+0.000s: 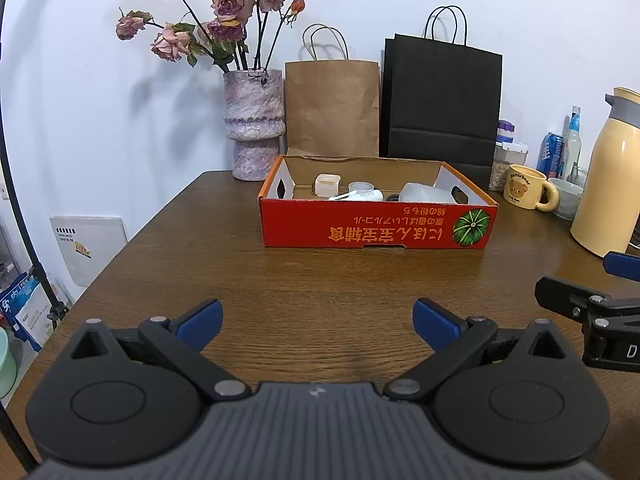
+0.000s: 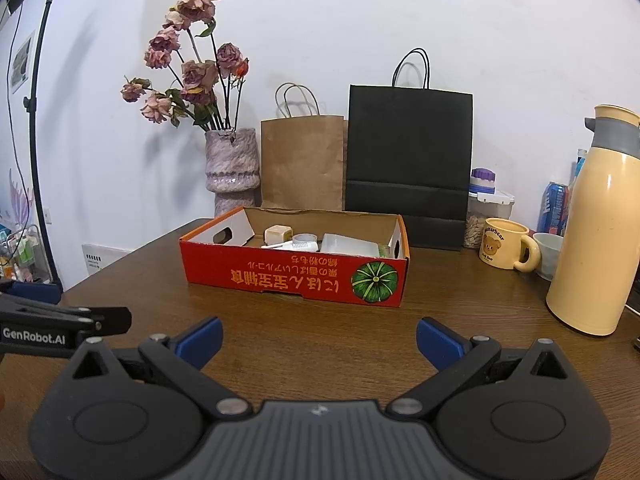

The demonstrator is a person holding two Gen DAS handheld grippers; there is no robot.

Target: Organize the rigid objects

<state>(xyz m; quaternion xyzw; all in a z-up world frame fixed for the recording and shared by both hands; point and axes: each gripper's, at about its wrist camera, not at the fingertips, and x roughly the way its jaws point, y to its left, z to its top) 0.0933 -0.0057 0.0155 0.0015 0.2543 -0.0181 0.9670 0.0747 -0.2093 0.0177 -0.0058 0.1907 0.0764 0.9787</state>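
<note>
A red cardboard box [image 1: 372, 226] [image 2: 296, 276] with a pumpkin picture sits open on the brown wooden table [image 1: 280, 280]. Inside it lie a small beige square cup [image 1: 327, 184] [image 2: 278, 234], a tape roll [image 1: 361, 187] [image 2: 305, 238], a white tube-like item [image 1: 358, 196] and a white container [image 1: 426, 193] [image 2: 348, 245]. My left gripper [image 1: 318, 316] hovers open over the table in front of the box, nothing between its blue pads. My right gripper [image 2: 319, 338] is likewise open and empty; in the left wrist view part of it shows at the right edge.
Behind the box stand a purple vase with dried roses [image 1: 254, 124] [image 2: 231, 168], a brown paper bag [image 1: 332, 108] and a black paper bag [image 1: 442, 108]. To the right: a yellow bear mug [image 1: 526, 187] [image 2: 506, 244], a cream thermos [image 2: 596, 232], a jar, a can, a small bowl.
</note>
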